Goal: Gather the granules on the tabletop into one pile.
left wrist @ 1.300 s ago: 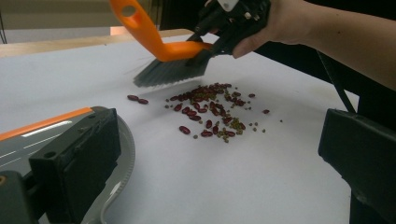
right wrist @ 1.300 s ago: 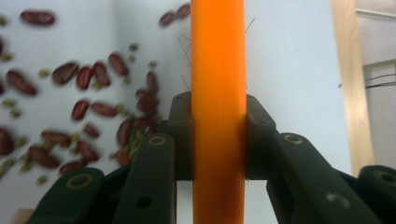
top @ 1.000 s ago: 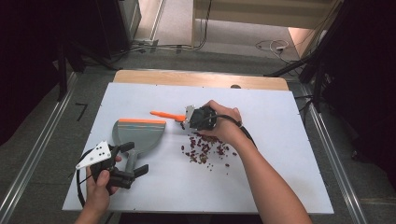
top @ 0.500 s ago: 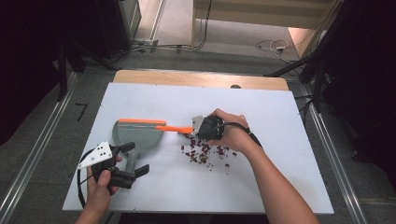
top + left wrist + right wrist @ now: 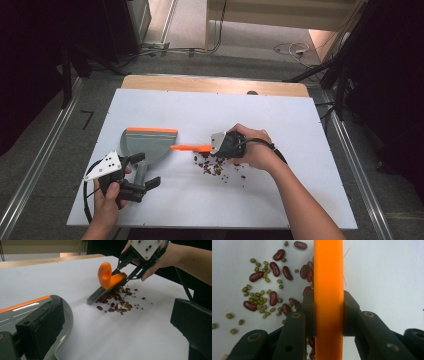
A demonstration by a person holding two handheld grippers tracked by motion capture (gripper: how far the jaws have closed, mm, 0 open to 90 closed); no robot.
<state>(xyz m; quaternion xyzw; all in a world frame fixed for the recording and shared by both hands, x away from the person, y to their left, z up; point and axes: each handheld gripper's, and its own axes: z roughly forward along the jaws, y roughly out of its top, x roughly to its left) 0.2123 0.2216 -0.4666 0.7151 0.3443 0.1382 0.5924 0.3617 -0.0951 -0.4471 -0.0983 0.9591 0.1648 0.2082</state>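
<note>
Beside the dustpan's open mouth, the beans [image 5: 217, 167] lie as a loose patch of red kidney beans and small green ones on the white table [image 5: 280, 120], a few stragglers trailing toward the person's side. The orange brush [image 5: 190, 147] now lies nearly level across the table, its handle end pointing at the grey dustpan [image 5: 146, 146], whereas a second ago it sat farther back and higher, angled away behind the pile. In the left gripper view its grey bristles [image 5: 98, 293] press down at the edge of the beans, on the side facing the pan. The right gripper [image 5: 226, 145] has slid toward the dustpan with the brush, and its jaws are clamped tight on the orange handle, one pad on each flat side, as the right gripper view shows [image 5: 328, 312]. The pile itself looks barely shifted, so I judge the sweep is only starting: the bristles seem to sit on the near rim of the heap and may need to come behind it. The left gripper [image 5: 131, 180] has stayed put, and its jaws appear closed around the dustpan's handle, keeping the pan flat with its orange lip away from the person.
</note>
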